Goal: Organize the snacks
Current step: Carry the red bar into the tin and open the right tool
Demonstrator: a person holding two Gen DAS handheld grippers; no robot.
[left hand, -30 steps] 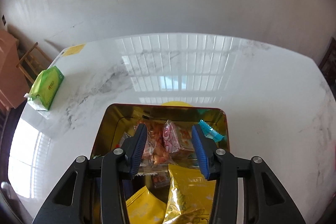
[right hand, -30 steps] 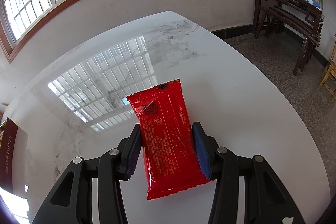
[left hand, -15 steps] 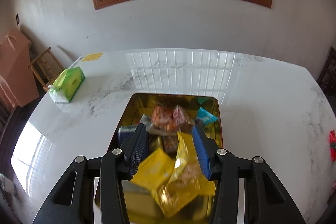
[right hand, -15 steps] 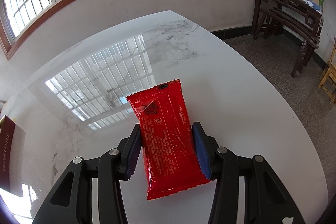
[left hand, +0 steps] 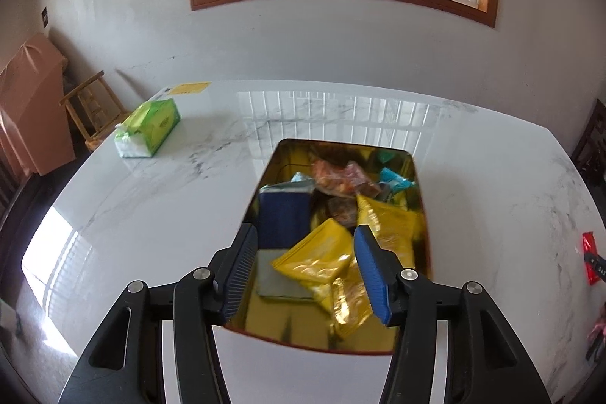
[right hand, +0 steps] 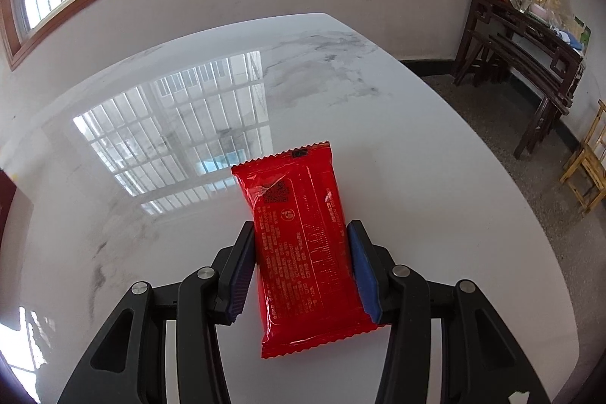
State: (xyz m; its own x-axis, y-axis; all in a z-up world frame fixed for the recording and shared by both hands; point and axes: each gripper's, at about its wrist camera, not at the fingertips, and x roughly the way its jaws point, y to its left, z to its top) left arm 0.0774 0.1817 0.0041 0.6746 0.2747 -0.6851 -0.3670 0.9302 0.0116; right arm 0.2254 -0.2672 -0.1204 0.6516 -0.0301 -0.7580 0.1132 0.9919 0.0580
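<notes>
A gold tin [left hand: 419, 214] sits on the white marble table, holding yellow packets [left hand: 318, 258], a blue box [left hand: 282, 218] and several small snacks. My left gripper [left hand: 305, 269] is open and empty, raised above the tin's near end. A red snack packet [right hand: 303, 245] lies flat on the table in the right wrist view. My right gripper [right hand: 299, 269] straddles it, and both pads touch its long sides. The red packet also shows at the far right edge of the left wrist view [left hand: 589, 252].
A green tissue pack [left hand: 149, 127] lies at the table's far left corner, beside a yellow sticker [left hand: 187, 88]. A wooden chair [left hand: 92, 108] stands off that corner. A dark wooden side table [right hand: 526, 40] stands against the right wall.
My left gripper has lifted and pulled back from inside the tin, so the whole tin now shows. My right gripper has stayed in place around the red packet.
</notes>
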